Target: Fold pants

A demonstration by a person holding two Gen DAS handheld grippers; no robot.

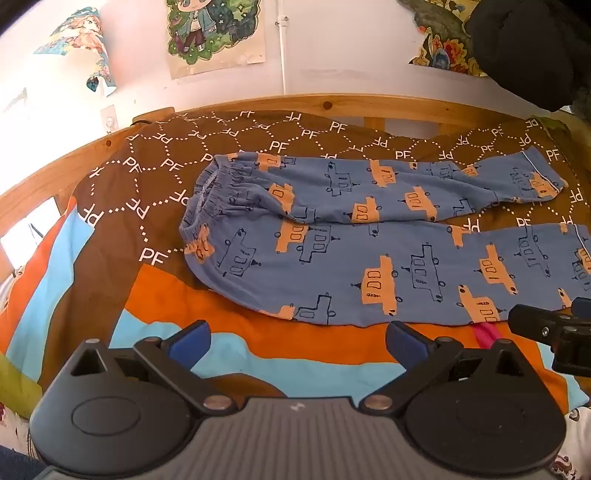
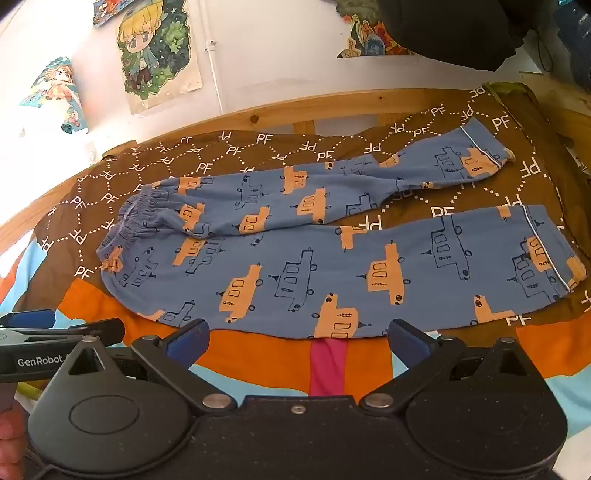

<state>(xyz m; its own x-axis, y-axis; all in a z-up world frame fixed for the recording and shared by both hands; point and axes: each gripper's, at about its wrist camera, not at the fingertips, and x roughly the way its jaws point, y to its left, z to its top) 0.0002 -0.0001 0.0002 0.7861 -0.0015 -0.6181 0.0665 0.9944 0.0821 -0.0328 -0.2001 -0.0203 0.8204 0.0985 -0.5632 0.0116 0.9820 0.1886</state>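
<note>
Blue pants (image 1: pixel 369 266) with orange and outlined car prints lie spread on the bed, waistband at the left, both legs running right; they also show in the right wrist view (image 2: pixel 332 266). The far leg (image 2: pixel 332 192) is bunched and angled away from the near leg. My left gripper (image 1: pixel 297 341) is open and empty, just short of the near leg's front edge. My right gripper (image 2: pixel 297 341) is open and empty, also just in front of that edge. The right gripper shows at the right in the left wrist view (image 1: pixel 546 325); the left gripper shows at the left in the right wrist view (image 2: pixel 62 332).
The bed cover (image 1: pixel 155 177) is brown with white PF marks, with orange and light blue bands (image 1: pixel 258 354) near me. A wooden bed rail (image 1: pixel 369 105) runs along the back by a white wall with posters (image 1: pixel 214 33). A dark object (image 1: pixel 524 48) hangs at the upper right.
</note>
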